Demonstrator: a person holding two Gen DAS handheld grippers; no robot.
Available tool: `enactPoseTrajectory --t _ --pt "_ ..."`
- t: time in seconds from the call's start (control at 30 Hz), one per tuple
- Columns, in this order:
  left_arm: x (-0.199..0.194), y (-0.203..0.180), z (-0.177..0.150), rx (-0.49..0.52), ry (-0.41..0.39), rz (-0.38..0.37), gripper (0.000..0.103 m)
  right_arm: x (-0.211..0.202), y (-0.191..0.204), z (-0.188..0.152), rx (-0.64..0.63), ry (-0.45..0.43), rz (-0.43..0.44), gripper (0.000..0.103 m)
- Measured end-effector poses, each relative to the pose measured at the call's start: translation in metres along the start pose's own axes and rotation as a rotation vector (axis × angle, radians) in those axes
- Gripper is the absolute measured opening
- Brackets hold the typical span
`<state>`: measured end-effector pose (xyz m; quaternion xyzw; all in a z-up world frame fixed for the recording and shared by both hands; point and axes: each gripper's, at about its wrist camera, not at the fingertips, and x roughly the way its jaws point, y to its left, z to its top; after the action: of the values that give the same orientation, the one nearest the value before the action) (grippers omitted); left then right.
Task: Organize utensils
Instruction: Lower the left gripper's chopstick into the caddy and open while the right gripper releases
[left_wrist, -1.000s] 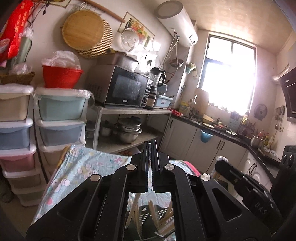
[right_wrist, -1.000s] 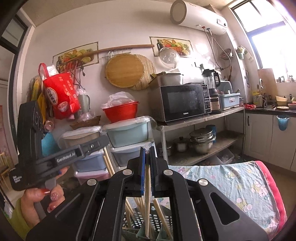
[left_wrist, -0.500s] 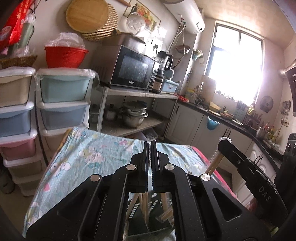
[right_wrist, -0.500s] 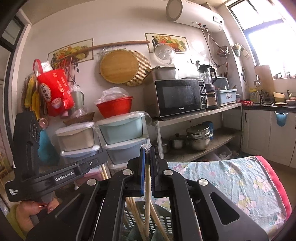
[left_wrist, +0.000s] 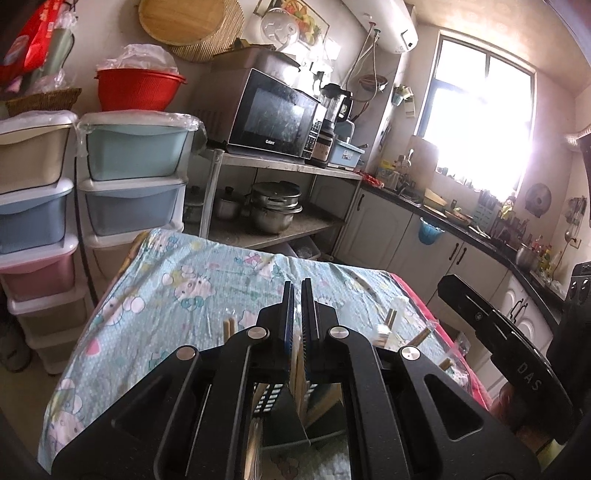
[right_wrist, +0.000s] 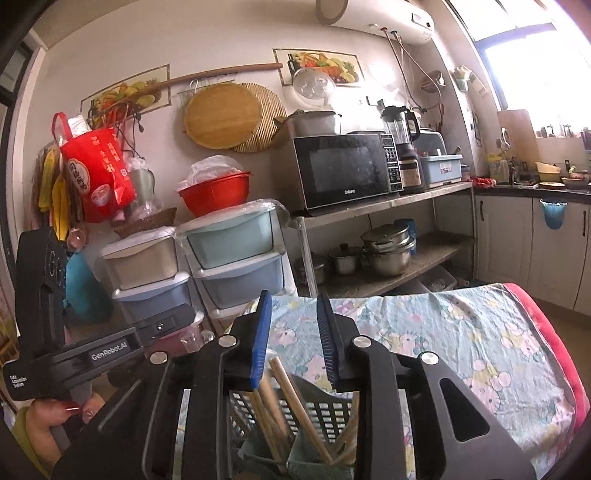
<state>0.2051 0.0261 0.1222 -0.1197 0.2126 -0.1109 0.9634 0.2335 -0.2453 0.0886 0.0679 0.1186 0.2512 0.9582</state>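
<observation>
A dark perforated utensil basket (right_wrist: 325, 413) stands on the tabletop (right_wrist: 480, 343), which is covered with a light blue cartoon-print cloth edged in red. Inside the basket, wooden chopsticks (right_wrist: 280, 384) lean in a loose bundle toward its left side, with a few more tips showing at the right, next to a teal divider.

The right tongs (right_wrist: 293, 343) hang directly above the basket. Their blue-padded jaws are opening, and nothing is pressed between them; the chopstick tops rise just below and behind the gap, closest to the left pad.

In the left wrist view, the left tongs (left_wrist: 297, 314) are closed, the two pads almost meeting. A pale wooden stick shows just under the closed pads, but it cannot be told whether it is pinched. More chopsticks (left_wrist: 229, 326) poke up to the left of these tongs, and others, some in clear wrappers, stick up to the right. The basket's slotted wall (left_wrist: 269, 395) appears below, between the tong arms.

The other handheld device appears at the edge of each view, and a hand (right_wrist: 55, 424) with red nails grips the left one.
</observation>
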Motion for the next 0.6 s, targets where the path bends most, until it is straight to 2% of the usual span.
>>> enactPoseTrajectory --t 0.03,0.1,0.17,0.27,0.3,0.37,0.43,0.6 --pt "-0.001 0.000 -0.001 -0.001 0.000 0.001 0.005 -0.001 -0.001 -0.001 0.003 0.006 0.002 0.028" --pt "-0.004 0.000 -0.003 -0.001 0.002 0.003 0.022 -0.004 -0.001 -0.003 0.003 0.011 -0.002 0.029" --pt "-0.007 0.001 -0.006 -0.006 0.006 0.005 0.030 -0.007 -0.002 -0.005 0.002 0.020 -0.004 0.030" --pt "-0.012 0.002 -0.011 -0.013 0.018 0.005 0.033 -0.012 -0.003 -0.009 0.003 0.036 -0.008 0.031" --pt "-0.014 0.002 -0.012 -0.015 0.019 0.003 0.040 -0.014 -0.003 -0.011 0.002 0.042 -0.010 0.032" --pt "-0.018 0.001 -0.014 -0.011 0.018 0.004 0.047 -0.017 -0.004 -0.014 0.003 0.052 -0.011 0.032" --pt "-0.023 -0.001 -0.016 -0.004 0.018 0.004 0.049 -0.020 -0.004 -0.017 0.003 0.062 -0.011 0.033" --pt "-0.035 -0.005 -0.024 -0.002 0.032 -0.006 0.070 -0.030 -0.004 -0.025 0.000 0.084 -0.010 0.040"
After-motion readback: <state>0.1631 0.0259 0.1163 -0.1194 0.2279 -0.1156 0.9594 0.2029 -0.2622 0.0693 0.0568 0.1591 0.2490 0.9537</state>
